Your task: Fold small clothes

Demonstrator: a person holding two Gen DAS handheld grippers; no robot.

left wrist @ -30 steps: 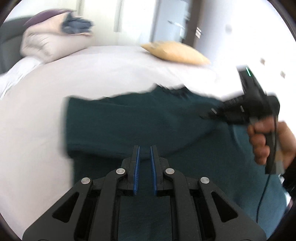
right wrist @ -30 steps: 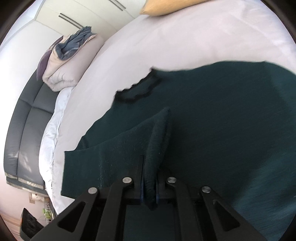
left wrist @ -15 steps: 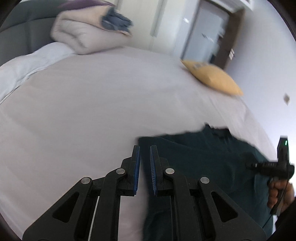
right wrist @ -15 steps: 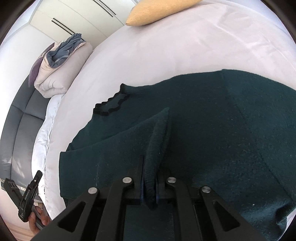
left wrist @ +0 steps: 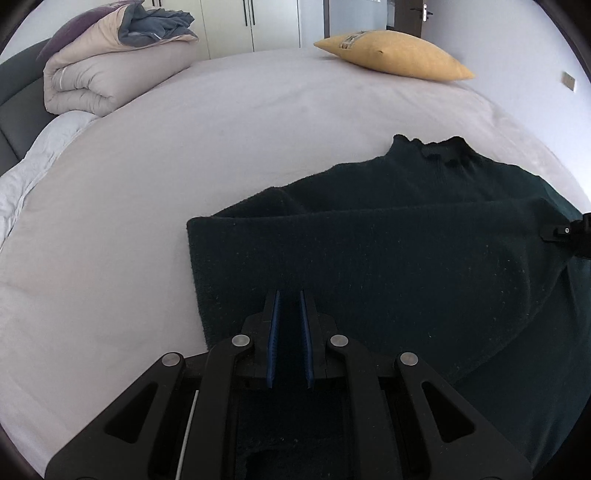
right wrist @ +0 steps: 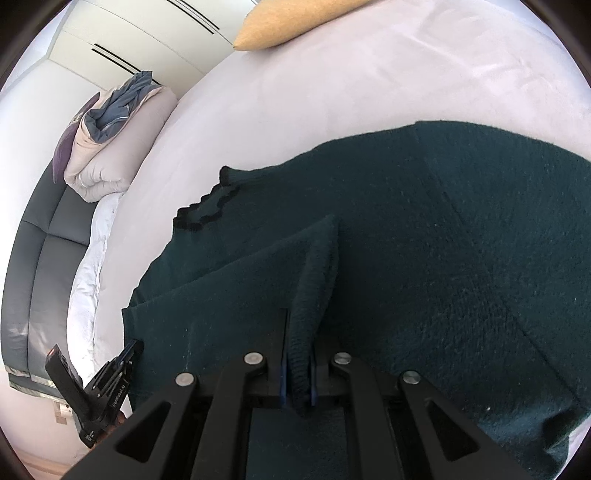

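Two tools: our right tool (right wrist: 298, 373) pinches the sweater's (right wrist: 424, 266) sleeve fold; left tool (left wrist: 288, 332), spread slightly, hovers at its lower-left edge.

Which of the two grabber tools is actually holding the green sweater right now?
The right gripper: a fold of the dark green sweater is pinched between its fingers. The left gripper has an empty gap between its blue pads.

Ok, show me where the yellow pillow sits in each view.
Left wrist: yellow pillow lies at top, right of centre, on the bed's far edge.
Right wrist: pillow lies at top centre, cut off by the frame.
Shared landmark: the sweater's collar sits between pillow and camera in both.
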